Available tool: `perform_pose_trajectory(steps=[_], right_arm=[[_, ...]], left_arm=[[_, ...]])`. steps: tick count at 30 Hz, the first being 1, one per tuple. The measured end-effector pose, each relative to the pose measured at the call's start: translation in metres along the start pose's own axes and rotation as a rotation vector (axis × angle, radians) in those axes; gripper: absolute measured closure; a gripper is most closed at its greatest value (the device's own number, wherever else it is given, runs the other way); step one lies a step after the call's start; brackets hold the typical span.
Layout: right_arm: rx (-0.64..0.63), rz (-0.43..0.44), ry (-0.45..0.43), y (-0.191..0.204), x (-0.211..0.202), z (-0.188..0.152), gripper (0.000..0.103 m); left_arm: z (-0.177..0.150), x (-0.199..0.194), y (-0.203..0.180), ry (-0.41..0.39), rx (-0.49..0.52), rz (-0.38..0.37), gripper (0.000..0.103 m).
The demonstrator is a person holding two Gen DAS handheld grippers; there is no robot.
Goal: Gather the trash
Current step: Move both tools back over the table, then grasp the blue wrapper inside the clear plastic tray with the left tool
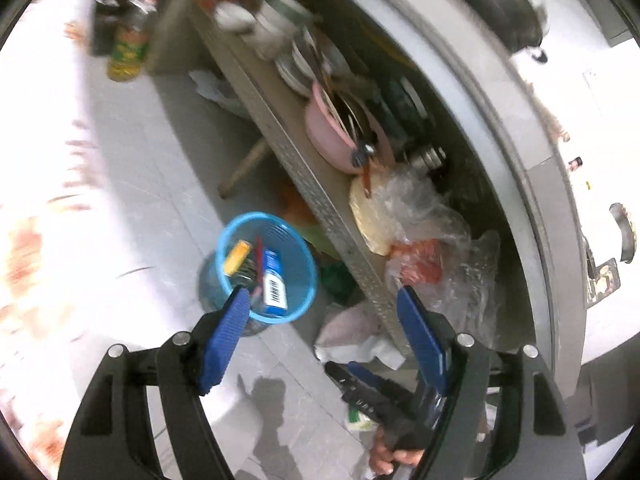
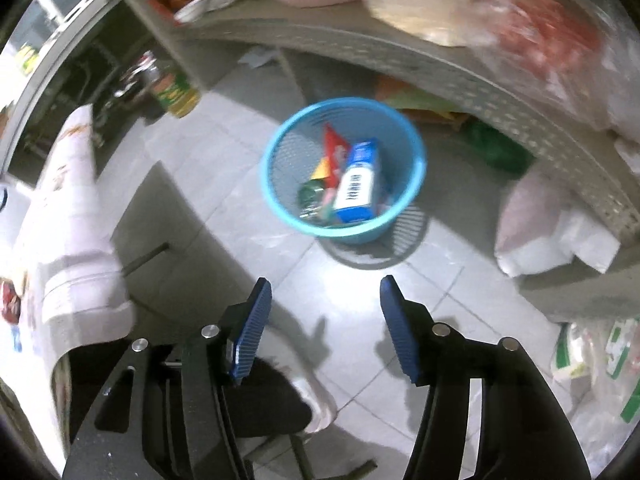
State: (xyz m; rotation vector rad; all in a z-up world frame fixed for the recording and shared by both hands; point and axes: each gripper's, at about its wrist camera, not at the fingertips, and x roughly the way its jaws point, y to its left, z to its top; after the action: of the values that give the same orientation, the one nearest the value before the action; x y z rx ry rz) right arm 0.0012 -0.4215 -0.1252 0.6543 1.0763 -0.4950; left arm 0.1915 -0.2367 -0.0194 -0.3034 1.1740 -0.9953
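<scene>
A blue mesh waste basket [image 1: 298, 256] [image 2: 404, 152] stands on the tiled floor beside a grey shelf. Inside it lie a blue-and-white carton [image 1: 274, 284] [image 2: 356, 184], a red wrapper [image 2: 334, 146], a yellow piece [image 1: 237, 256] and a green can [image 2: 312, 196]. My left gripper [image 1: 324, 300] hangs above the basket's near rim, open, with nothing between its blue pads. My right gripper [image 2: 325, 292] is also open and empty, over the floor short of the basket. In the left wrist view the right gripper [image 1: 384, 396] shows below, held by a hand [image 1: 394, 458].
The grey perforated shelf [image 1: 320, 200] [image 2: 500, 80] carries a pink bowl [image 1: 332, 136], dishes and plastic bags [image 1: 436, 240]. A white bag [image 2: 540, 232] lies on the floor under it. A cloth-covered table [image 1: 48, 180] [image 2: 68, 216] stands left, with an oil bottle [image 1: 128, 48] [image 2: 176, 92] behind.
</scene>
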Motion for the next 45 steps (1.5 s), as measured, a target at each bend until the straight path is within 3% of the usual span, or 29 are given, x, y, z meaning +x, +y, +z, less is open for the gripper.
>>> perform_pose_trajectory(steps=[9, 18, 24, 29, 35, 45], right_arm=[[-0.170, 0.098, -0.074, 0.081, -0.037, 0.002, 0.034], [-0.336, 0.217, -0.128, 0.165, -0.068, -0.001, 0.029], [-0.462, 0.276, -0.131, 0.221, -0.072, -0.012, 0.024], [-0.595, 0.269, -0.136, 0.272, -0.070, -0.030, 0.016], [-0.734, 0.218, -0.085, 0.322, -0.047, -0.058, 0.011], [-0.875, 0.129, -0.012, 0.364, -0.009, -0.091, 0.008]], left_arm=[[-0.036, -0.110, 0.053, -0.157, 0.018, 0.161, 0.026], [-0.078, -0.198, 0.118, -0.290, -0.079, 0.338, 0.024], [-0.101, -0.234, 0.151, -0.349, -0.161, 0.404, 0.024], [-0.116, -0.260, 0.171, -0.401, -0.203, 0.455, 0.024], [-0.127, -0.287, 0.189, -0.465, -0.238, 0.531, 0.024], [-0.120, -0.320, 0.226, -0.540, -0.277, 0.648, 0.022]])
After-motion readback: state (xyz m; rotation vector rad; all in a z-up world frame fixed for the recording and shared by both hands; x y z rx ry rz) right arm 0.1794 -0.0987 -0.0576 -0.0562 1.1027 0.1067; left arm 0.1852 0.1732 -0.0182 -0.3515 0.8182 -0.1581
